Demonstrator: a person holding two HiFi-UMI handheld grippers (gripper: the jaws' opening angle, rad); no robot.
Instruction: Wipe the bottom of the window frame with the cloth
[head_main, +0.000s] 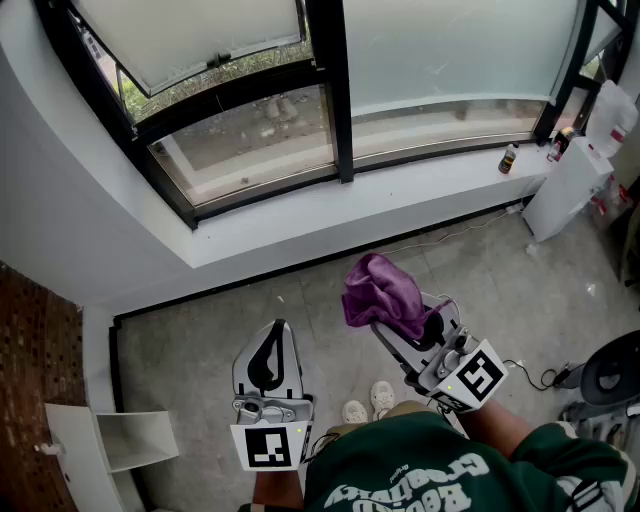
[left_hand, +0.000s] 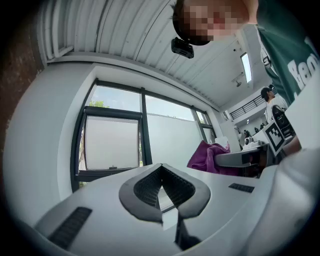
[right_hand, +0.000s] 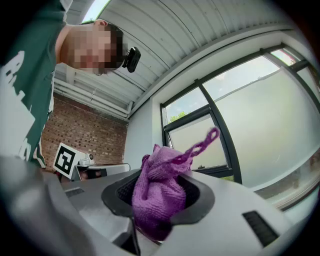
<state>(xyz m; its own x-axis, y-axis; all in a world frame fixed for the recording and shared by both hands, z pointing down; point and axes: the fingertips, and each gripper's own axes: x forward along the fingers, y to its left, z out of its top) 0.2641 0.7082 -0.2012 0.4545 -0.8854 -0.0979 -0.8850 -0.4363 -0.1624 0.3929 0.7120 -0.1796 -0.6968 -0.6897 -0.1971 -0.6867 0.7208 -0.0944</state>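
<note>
The black window frame (head_main: 338, 130) curves across the top of the room, with frosted panes above and clear lower panes giving onto ground and greenery outside. Just below the window frame runs a bare white sill (head_main: 400, 205); two small bottles (head_main: 508, 158) stand at its right end, beside a white cabinet (head_main: 565, 185). Below the sill lies a grey tiled floor (head_main: 200, 330), with a thin cable (head_main: 450, 228) along its base. A brick wall (head_main: 35, 330) is at the frame's far left.

The right gripper (right_hand: 161, 192) is clamped on a bunched purple cloth (head_main: 380, 290), held over the floor, well short of the window frame and not touching it. The left gripper (left_hand: 161, 175) has its jaws pressed together with nothing between them, and is also held over the floor on the near side of the sill.
</note>
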